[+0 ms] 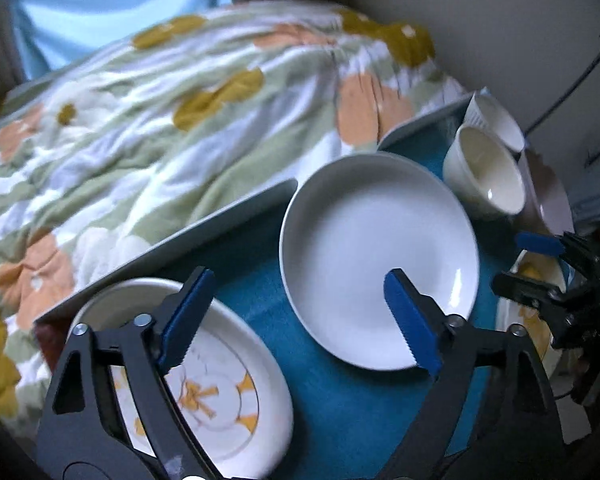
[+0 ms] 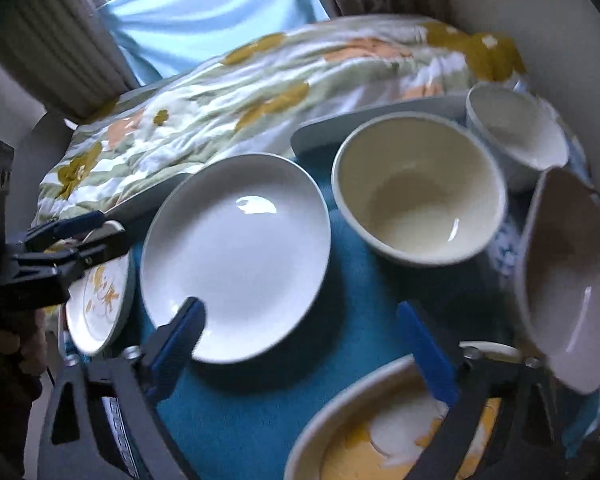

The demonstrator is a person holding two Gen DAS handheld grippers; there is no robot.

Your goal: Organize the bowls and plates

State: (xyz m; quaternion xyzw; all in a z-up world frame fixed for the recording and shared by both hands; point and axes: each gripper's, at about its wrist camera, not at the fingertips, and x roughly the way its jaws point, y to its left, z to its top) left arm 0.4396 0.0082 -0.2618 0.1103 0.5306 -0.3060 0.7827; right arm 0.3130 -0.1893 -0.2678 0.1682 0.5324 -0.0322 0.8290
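White plain plate (image 1: 376, 256) sits at frame centre between your left gripper (image 1: 300, 320) and right gripper (image 2: 300, 344), both spread wide and empty, probably readying a stack.

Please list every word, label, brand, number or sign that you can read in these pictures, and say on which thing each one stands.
None can be read.
White round plate with yellow flower pattern: decoration only, no letters.
Plain white round plate, cream ceramic bowl: no marks visible.

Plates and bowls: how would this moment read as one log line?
left gripper: open, empty | right gripper: open, empty | white plate: on blue mat, untouched | bowls: unstacked
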